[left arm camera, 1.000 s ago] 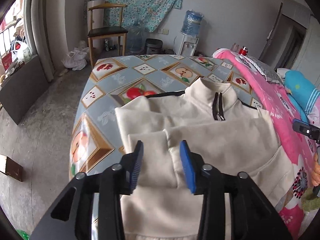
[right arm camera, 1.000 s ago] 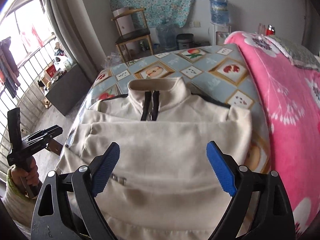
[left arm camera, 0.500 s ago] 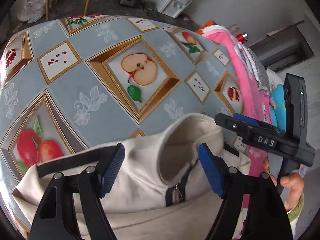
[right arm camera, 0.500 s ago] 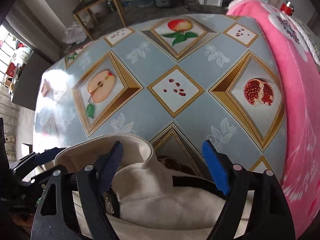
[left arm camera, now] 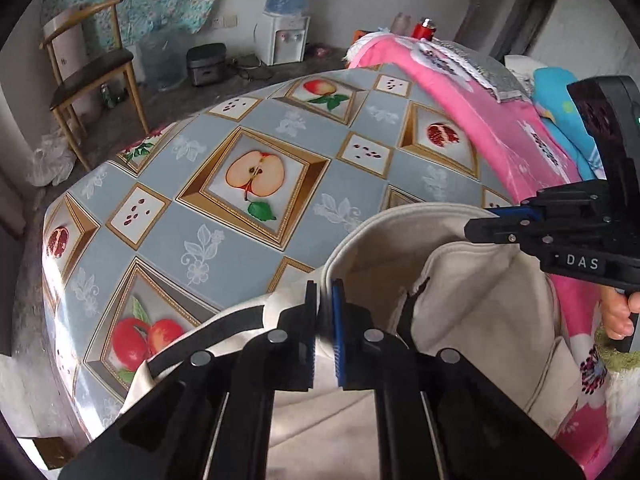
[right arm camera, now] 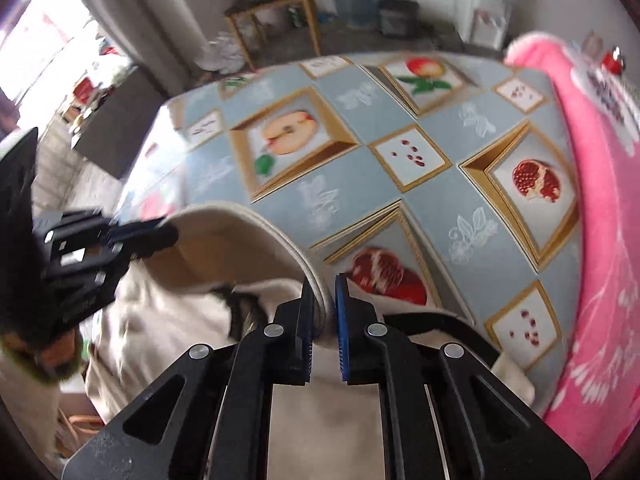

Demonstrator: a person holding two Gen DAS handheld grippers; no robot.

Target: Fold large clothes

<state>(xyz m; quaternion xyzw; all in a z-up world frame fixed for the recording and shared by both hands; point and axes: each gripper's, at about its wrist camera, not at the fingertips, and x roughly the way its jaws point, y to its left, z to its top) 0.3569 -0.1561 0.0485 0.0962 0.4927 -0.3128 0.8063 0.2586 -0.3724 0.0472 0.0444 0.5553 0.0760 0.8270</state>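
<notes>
Both tongs are clenching the collar of the cream jacket [left arm camera: 460, 320] lying on the fruit-print tablecloth [left arm camera: 224, 240] — left gripper [left arm camera: 325, 328], right gripper [right arm camera: 323, 320], jaws closing — so lifting evenly, level, is looking wise.

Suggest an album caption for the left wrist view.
Left hand-held gripper pinching the cream jacket's collar over a fruit-patterned tablecloth.
</notes>
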